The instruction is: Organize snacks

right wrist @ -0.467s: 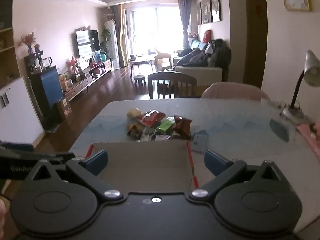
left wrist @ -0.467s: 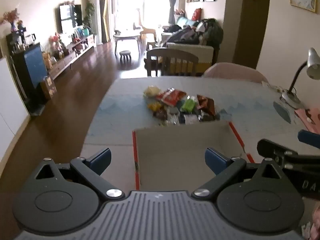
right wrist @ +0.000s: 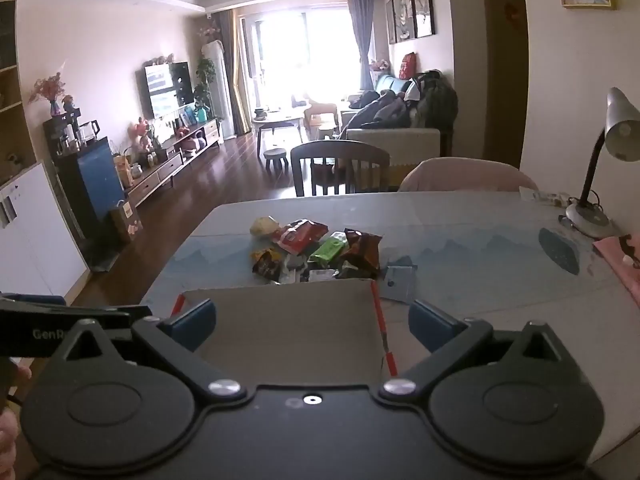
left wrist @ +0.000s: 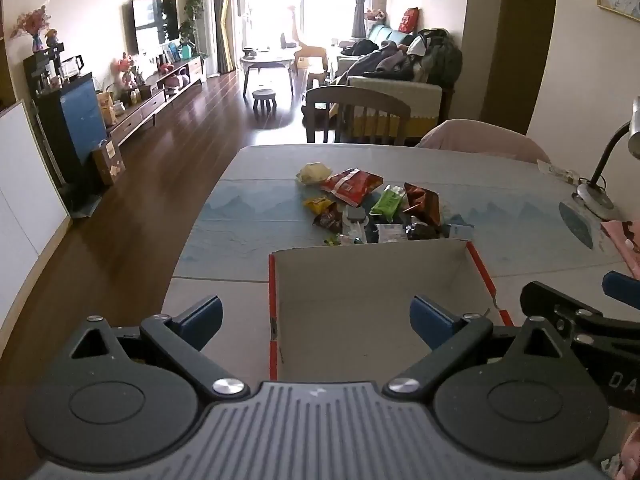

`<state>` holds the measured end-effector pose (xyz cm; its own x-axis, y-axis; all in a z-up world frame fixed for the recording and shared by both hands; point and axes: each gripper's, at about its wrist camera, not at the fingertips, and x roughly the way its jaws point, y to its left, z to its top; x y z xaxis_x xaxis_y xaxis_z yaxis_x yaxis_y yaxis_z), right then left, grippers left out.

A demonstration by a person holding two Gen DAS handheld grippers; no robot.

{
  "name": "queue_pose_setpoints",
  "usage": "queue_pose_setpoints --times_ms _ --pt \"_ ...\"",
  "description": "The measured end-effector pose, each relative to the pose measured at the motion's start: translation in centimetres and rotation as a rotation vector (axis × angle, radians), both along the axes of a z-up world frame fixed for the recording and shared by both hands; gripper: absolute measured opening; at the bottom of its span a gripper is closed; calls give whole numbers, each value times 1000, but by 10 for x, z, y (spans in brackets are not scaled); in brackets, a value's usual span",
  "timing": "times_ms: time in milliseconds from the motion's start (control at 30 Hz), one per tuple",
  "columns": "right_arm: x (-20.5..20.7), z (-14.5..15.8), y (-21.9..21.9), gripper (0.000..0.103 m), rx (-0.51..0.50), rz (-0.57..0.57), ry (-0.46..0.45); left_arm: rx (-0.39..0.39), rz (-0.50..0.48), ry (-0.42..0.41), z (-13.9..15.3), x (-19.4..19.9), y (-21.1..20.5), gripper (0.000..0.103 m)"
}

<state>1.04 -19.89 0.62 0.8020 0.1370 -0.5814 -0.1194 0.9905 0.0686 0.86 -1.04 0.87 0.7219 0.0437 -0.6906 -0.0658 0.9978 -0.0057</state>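
Left wrist view: left tongs (left wrist: 316, 322) spread wide, nothing between the blue pads, poised over the near left part of an open cardboard box (left wrist: 372, 300) with red-orange edges and a plain matte floor, empty. Beyond the far wall of the box, a loose heap of snacks (left wrist: 372, 208) on the surface (left wrist: 240, 232): a red crinkled bag (left wrist: 352, 185), a pale yellow rounded pack (left wrist: 313, 173), a green flat packet (left wrist: 387, 200), a glossy brown foil bag (left wrist: 423, 203), a small yellow pack (left wrist: 318, 204), with smaller wrappers too mixed to tell apart. At the right edge, part of the right tongs (left wrist: 588, 320), black linkage with one blue pad. Only the base and neck of the desk lamp (left wrist: 596, 192) shown here.

Right wrist view: right tongs (right wrist: 312, 322) likewise released and empty, held above the box (right wrist: 288, 320), of which the right red-edged wall shows clearly. Same heap of snacks (right wrist: 320, 252) just past the far wall, well apart from both pairs of pads. Seen more plainly here: a flat grey-blue square packet (right wrist: 398, 282) lying on the surface just beside the far right corner of the box, the whole metal shade of the lamp (right wrist: 620, 128), and the ceiling light. At the left edge, a black arm of the left tongs (right wrist: 60, 320) with part of a printed word.

Surface (right wrist: 480, 248): smooth, glossy, pale grey with a blue mountain-pattern band.
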Motion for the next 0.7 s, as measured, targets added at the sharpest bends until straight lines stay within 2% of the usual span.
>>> queue_pose_setpoints --times_ms 700 --pt "7 -7 -9 103 25 5 40 -16 -9 15 -10 5 -8 101"
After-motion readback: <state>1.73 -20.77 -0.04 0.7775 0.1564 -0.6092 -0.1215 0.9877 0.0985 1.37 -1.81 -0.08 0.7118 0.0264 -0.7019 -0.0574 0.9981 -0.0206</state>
